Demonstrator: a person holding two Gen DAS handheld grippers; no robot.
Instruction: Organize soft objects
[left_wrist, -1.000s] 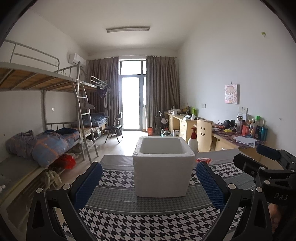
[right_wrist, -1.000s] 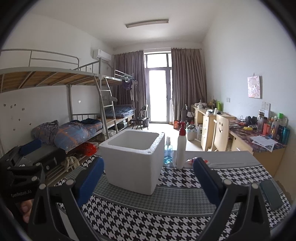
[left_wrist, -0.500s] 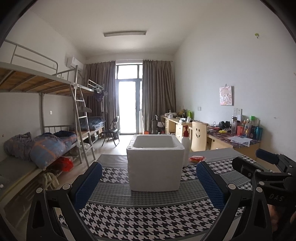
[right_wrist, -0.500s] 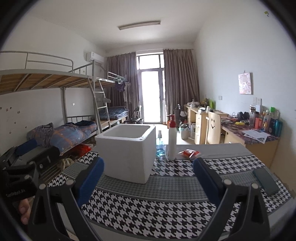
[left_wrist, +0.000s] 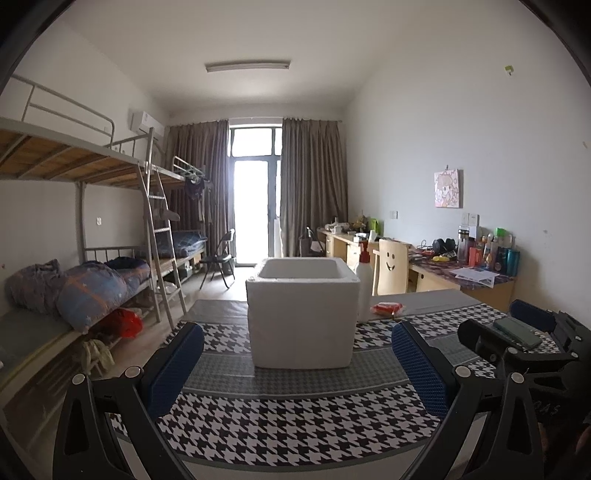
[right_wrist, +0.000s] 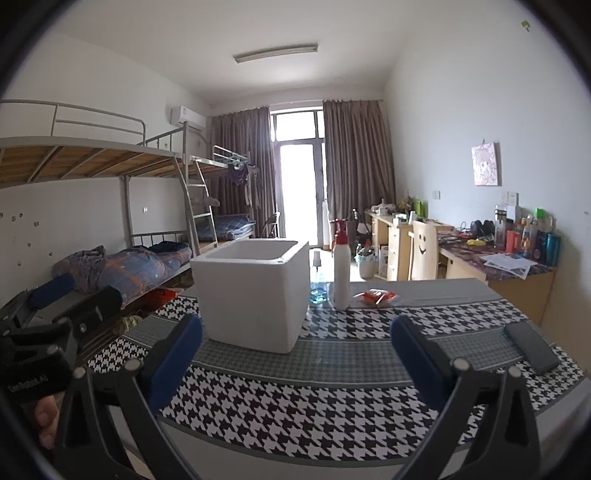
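One soft-looking thing shows on the table: a small red packet (right_wrist: 376, 296), lying flat on the grey strip at the far side of the houndstooth tablecloth (right_wrist: 295, 406). Its long axis runs roughly left to right across both views. It sits just right of a white pump bottle (right_wrist: 341, 269) and well beyond either claw, ahead and slightly right of centre in each camera. Judging from the two views, the right claw (right_wrist: 295, 354) has the more direct line to it, since the white foam box (right_wrist: 255, 291) stands between the left claw (left_wrist: 297, 362) and the packet's side of the table.

Both claws are spread wide with nothing between their blue pads, hovering over the near edge of the table. The left claw points almost straight at the box; the right claw looks past the box's right corner.

The foam box is open at the top and upright near the middle of the table. Only the upper part of its inner walls can be seen, so whether anything lies inside cannot be told. It seems the likely place for soft items. A small clear bottle with blue liquid (right_wrist: 318, 280) stands between the box and the pump bottle. A dark phone (right_wrist: 532, 347) lies flat near the right edge, well apart from the packet.
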